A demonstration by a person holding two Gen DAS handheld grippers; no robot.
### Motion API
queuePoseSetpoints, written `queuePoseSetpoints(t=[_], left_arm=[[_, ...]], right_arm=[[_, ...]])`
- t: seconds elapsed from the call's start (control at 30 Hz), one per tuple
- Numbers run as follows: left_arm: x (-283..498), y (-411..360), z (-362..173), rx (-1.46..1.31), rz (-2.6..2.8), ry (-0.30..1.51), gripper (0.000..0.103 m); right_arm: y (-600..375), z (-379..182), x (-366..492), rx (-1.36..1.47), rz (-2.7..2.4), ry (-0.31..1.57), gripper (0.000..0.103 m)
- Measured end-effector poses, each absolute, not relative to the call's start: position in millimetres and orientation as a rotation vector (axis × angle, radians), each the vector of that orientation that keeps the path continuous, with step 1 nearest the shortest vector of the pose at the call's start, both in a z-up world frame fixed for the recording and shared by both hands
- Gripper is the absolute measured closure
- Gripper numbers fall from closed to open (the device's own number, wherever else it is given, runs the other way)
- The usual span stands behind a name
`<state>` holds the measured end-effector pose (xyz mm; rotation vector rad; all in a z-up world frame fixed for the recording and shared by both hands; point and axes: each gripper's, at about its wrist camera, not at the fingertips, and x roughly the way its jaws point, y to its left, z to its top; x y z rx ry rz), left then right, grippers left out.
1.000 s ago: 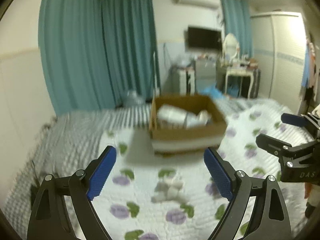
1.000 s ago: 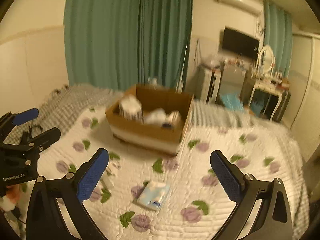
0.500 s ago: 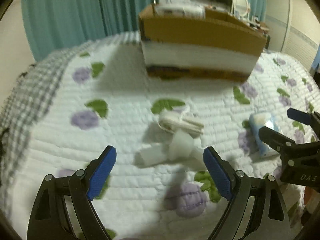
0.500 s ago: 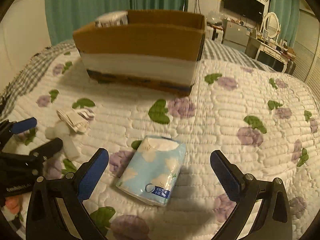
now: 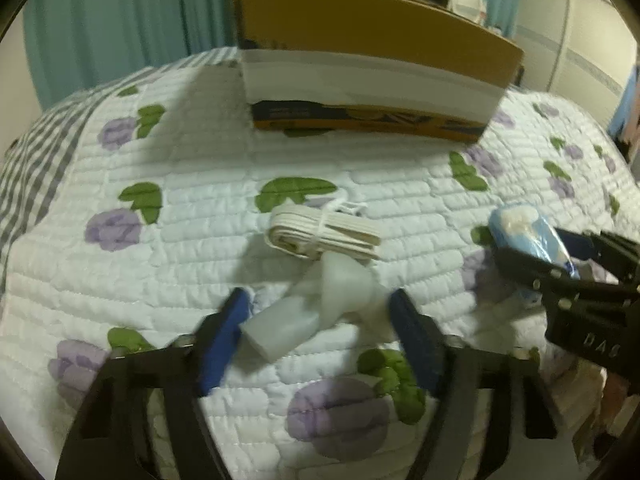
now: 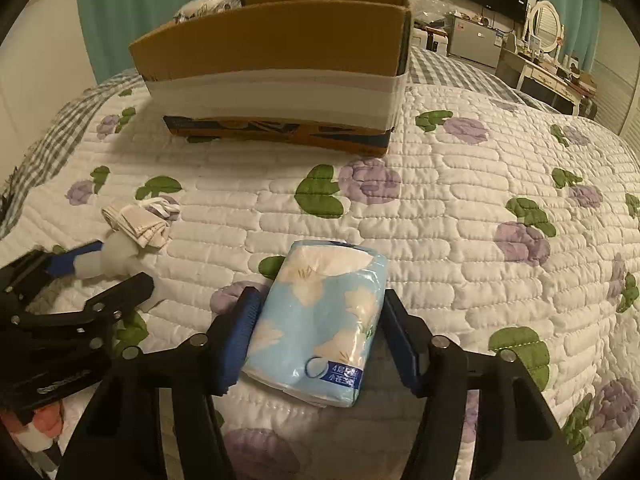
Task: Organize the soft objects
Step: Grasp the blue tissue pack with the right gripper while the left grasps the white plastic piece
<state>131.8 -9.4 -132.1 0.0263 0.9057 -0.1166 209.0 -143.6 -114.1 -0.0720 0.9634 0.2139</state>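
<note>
Both grippers' jaws closing: left gripper [image 5: 316, 320] around white piece [image 5: 344, 292], right gripper [image 6: 316, 320] around tissue pack [image 6: 324, 316].

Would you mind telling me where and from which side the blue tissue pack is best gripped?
Grip the tissue pack across its narrow width, at mid-length on its two long sides, coming from above at its near end. It lies flat on the quilt with its long axis running away from the right gripper, whose fingers, just closing, already flank those soft sides.
</note>
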Motion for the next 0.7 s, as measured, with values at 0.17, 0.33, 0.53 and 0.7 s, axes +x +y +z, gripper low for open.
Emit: queuePoseSetpoints(t=[0.17,0.33,0.53,0.7], left_arm=[[128.7,-13.7,-128.8,0.042,-0.167,0.895,0.067],[120.0,-14.7,-123.3,0.049,-0.181,0.881,0.076],[100.8,-14.0,-106.7,0.026,-0.207,0.867,0.08],[83.0,-19.5,-86.7,0.037,-0.224,0.827,0.08]], right_arm=[[-145.1,-107.2,203.1,-0.06,0.233,0.935,0.046],[-144.0,-97.9,193.2,-0.072,0.245,0.898,0.047],[-147.7,-82.3,176.4,-0.016,0.26,0.869,0.047],[-154.1,-62.4,154.9,0.026,0.262,0.818,0.047]])
